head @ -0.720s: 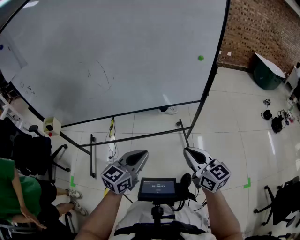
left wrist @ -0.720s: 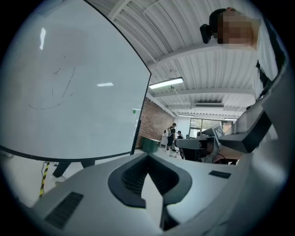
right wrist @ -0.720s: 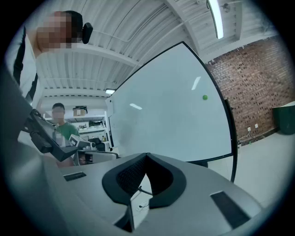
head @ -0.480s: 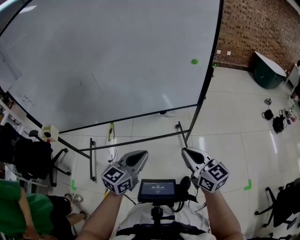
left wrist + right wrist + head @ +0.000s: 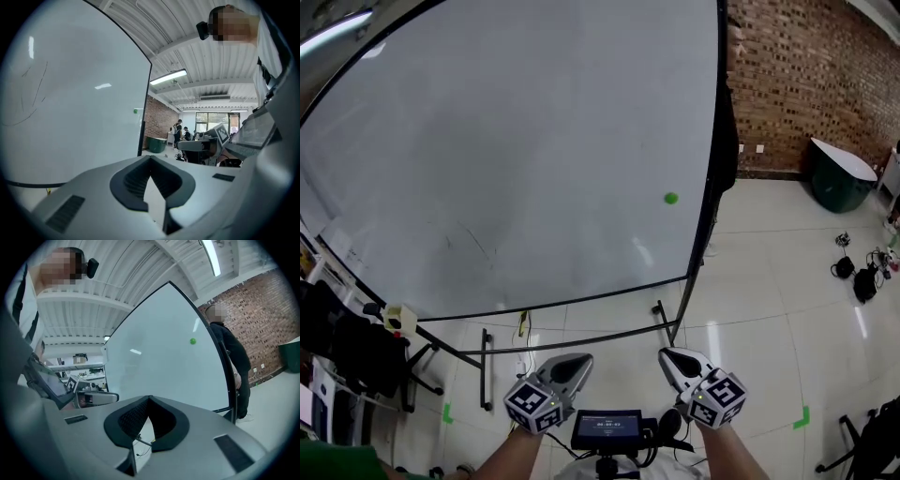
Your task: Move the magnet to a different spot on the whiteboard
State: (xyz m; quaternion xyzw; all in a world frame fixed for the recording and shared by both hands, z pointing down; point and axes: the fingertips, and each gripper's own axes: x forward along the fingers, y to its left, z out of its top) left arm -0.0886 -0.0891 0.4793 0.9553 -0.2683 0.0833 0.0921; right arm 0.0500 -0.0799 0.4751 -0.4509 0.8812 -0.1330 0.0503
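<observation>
Fingers of the left gripper (image 5: 575, 360) and right gripper (image 5: 672, 355) are pressed together on nothing and held low by the body, probably because the reach has not begun. The magnet (image 5: 671, 198), a small round bright-green dot, clings to the whiteboard (image 5: 516, 159) in its lower right part, near the black right edge and well apart from both grippers. Its colour stands out sharply on the pale, faintly smudged surface. Beyond that edge a person in dark clothes (image 5: 230, 357) stands before a brick wall (image 5: 806, 84), on a glossy tiled floor (image 5: 769, 309).
</observation>
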